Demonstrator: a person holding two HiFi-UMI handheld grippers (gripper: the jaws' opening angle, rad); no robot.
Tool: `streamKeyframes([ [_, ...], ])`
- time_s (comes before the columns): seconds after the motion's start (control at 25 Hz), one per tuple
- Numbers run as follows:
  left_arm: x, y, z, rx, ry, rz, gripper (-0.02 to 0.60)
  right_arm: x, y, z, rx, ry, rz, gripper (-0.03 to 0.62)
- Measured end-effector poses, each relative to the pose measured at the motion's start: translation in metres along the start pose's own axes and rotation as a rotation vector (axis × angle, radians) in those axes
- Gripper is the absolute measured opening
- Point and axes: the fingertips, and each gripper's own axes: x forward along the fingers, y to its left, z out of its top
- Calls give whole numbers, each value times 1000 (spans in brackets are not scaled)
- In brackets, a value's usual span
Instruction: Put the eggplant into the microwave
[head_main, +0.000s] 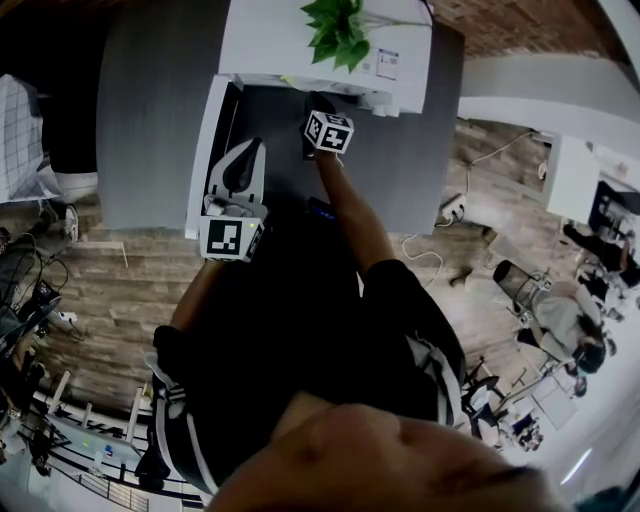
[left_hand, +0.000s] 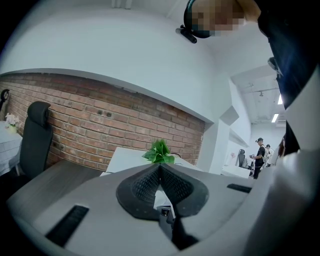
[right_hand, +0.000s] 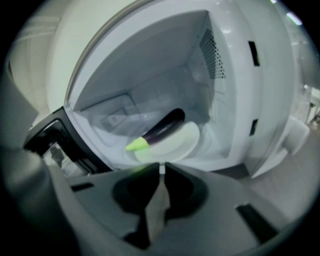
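The eggplant (right_hand: 162, 131) lies inside the microwave (right_hand: 150, 65), resting aslant on a white plate (right_hand: 187, 144) on the cavity floor, its green stem end toward the opening and its dark purple body running back toward the rear wall. The microwave door (right_hand: 50, 142) stands swung open at the left. Just outside the opening, the right gripper (right_hand: 161, 167) points in at the plate; its jaws are drawn almost together – a thin slit at the tips – with nothing between them. The left gripper (left_hand: 160, 167) is held back from the microwave, jaw tips closed on each other and empty, facing a green plant (left_hand: 159, 150) on top of the microwave and a brick wall (left_hand: 100, 120) behind.
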Motion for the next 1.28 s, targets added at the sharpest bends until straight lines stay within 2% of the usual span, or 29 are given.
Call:
streamKeyframes([
  [0.44,4,4,-4,4,11,0,35,13,-2,13,5,-2,-4,55],
  [0.92,6,9,-5,-27,19,20,35,26,-3,22,17,2,-1,55],
  [1.28,5,9,-4,-10,7,14,35,28,-7,29,21,-3,-6,55],
])
